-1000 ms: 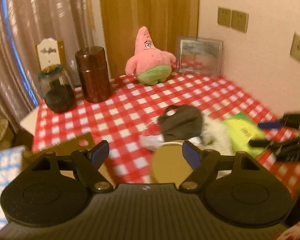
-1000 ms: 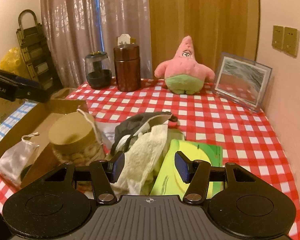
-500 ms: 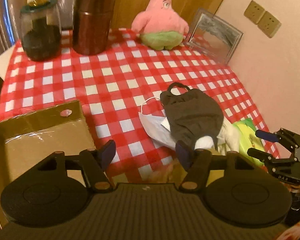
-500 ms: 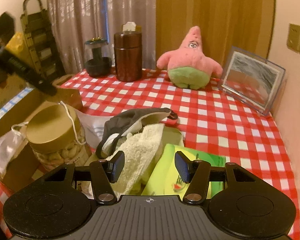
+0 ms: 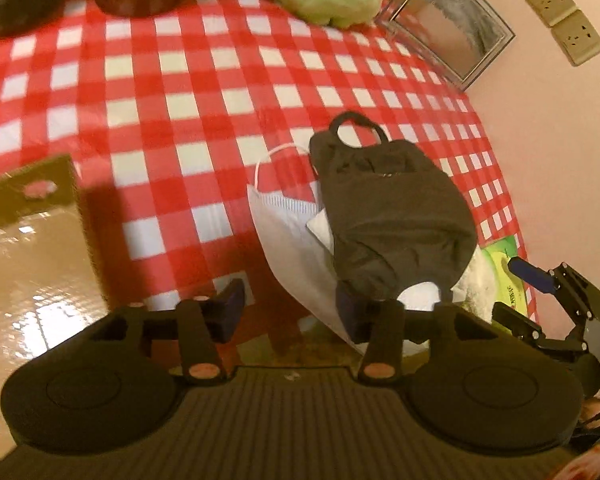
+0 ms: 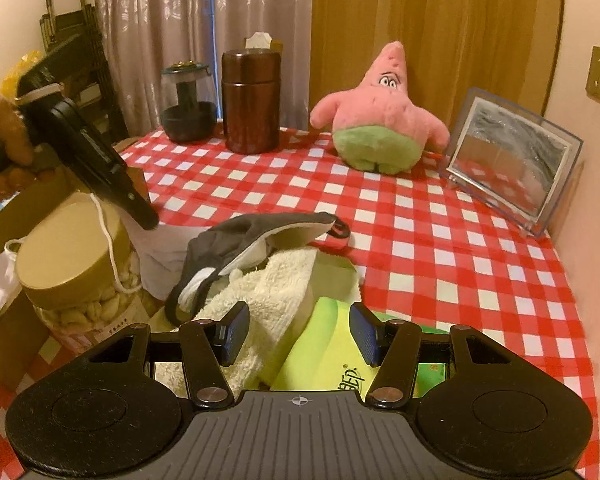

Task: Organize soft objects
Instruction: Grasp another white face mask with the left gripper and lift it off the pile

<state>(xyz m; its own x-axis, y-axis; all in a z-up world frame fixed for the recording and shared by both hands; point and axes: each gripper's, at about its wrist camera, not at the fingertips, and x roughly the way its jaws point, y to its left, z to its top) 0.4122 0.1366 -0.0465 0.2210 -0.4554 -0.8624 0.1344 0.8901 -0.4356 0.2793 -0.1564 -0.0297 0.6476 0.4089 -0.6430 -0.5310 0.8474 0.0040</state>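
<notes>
Left gripper [image 5: 288, 312] jaws closing, part-open over white mask [image 5: 288, 236] edge; right gripper [image 6: 298, 332] jaws half-open over towel [image 6: 268, 300].

Two face masks: dark [image 5: 396, 216], white [image 5: 288, 236]; one towel [image 6: 268, 292]; one plush [image 6: 380, 128]; two dark jars [image 6: 251, 100] [image 6: 188, 108].

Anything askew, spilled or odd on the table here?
Nothing spilled or broken. The soft things sit in a jumbled heap: a dark mask lies across a white mask and a cream towel, and a white ear loop is draped over the nut jar.
</notes>
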